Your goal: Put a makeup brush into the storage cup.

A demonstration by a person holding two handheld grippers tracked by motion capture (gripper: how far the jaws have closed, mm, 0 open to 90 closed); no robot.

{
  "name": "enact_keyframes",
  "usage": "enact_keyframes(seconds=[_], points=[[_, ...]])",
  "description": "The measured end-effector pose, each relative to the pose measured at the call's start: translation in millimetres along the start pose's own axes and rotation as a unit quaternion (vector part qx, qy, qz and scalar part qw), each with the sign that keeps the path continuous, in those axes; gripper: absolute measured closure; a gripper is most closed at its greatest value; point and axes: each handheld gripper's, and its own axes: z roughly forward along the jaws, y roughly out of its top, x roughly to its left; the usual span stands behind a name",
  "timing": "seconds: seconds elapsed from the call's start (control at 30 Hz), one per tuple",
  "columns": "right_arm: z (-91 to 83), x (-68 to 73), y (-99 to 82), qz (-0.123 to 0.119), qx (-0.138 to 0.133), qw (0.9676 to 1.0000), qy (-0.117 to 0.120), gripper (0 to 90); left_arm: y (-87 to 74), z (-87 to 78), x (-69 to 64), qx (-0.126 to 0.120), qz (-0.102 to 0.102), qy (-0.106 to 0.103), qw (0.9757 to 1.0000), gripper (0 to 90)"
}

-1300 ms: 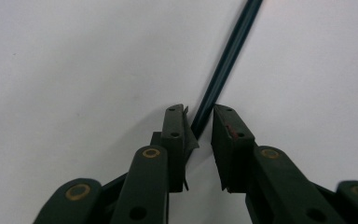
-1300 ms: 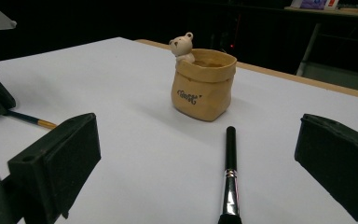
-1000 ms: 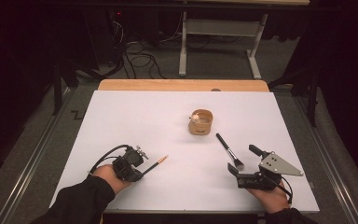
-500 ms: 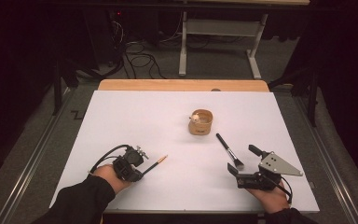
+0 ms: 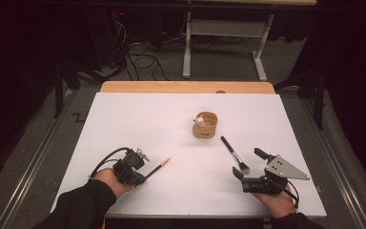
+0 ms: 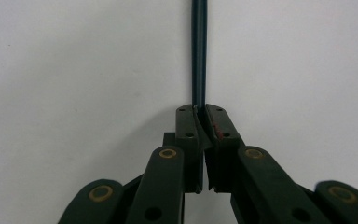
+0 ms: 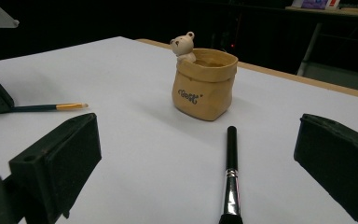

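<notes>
Left gripper (image 5: 140, 172) jaws pinching thin dark brush with gold ferrule (image 5: 158, 166), long axis pointing far-right toward tan bag-shaped ceramic holder (image 5: 205, 125). Right gripper (image 7: 200, 186) jaws spread, black makeup brush (image 7: 230, 177) lying on white surface (image 5: 143, 119) between them.

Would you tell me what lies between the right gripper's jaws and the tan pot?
A black makeup brush lies on the table, its handle pointing at the pot; the right gripper view shows it between the open jaws of the right gripper.
</notes>
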Motion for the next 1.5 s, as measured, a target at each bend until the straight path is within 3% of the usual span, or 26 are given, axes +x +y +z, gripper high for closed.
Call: enact_keyframes(seconds=[0.17, 0.4, 0.67, 0.73, 0.8, 0.97, 1.17, 1.4, 1.5], points=[[0.0, 0.0, -0.1, 0.001, 0.001, 1.0000, 0.000, 1.1, -3.3, -0.7, 2.7, -0.016, -0.008, -0.008, 0.9998, 85.0], [-0.3, -0.1, 0.0, 0.002, 0.001, 1.0000, -0.001, 1.1, -5.3, -9.8, 7.9, -0.071, -0.029, -0.012, 0.9970, 84.9], [-0.6, -0.3, 0.0, 0.004, 0.000, 1.0000, 0.000, 1.1, -5.6, -18.0, 5.4, -0.141, -0.035, -0.002, 0.9893, 84.9], [-0.5, -0.3, 0.0, 0.004, 0.000, 1.0000, 0.000, 1.1, -5.2, -20.7, 5.1, -0.163, -0.039, 0.006, 0.9858, 84.9], [-0.4, -0.3, 0.0, 0.003, 0.000, 1.0000, 0.000, 1.2, -5.3, -22.2, 6.0, -0.170, -0.042, 0.010, 0.9844, 84.9], [-0.1, -0.3, -0.1, 0.004, 0.000, 1.0000, 0.000, 1.1, -2.9, -23.7, 7.8, -0.203, -0.057, 0.017, 0.9773, 85.0], [-0.8, -0.6, -0.3, 0.006, 0.001, 1.0000, -0.002, 1.3, -3.6, -20.6, 9.3, -0.226, -0.071, 0.040, 0.9707, 84.9], [-2.1, -2.4, -0.2, 0.010, -0.003, 0.9999, -0.005, 1.5, -11.5, -13.9, 11.6, -0.255, -0.088, 0.037, 0.9622, 84.9], [-2.2, -3.0, -0.6, 0.012, -0.004, 0.9999, -0.005, 1.5, -16.1, -7.5, 11.8, -0.260, -0.084, 0.041, 0.9610, 84.9]])
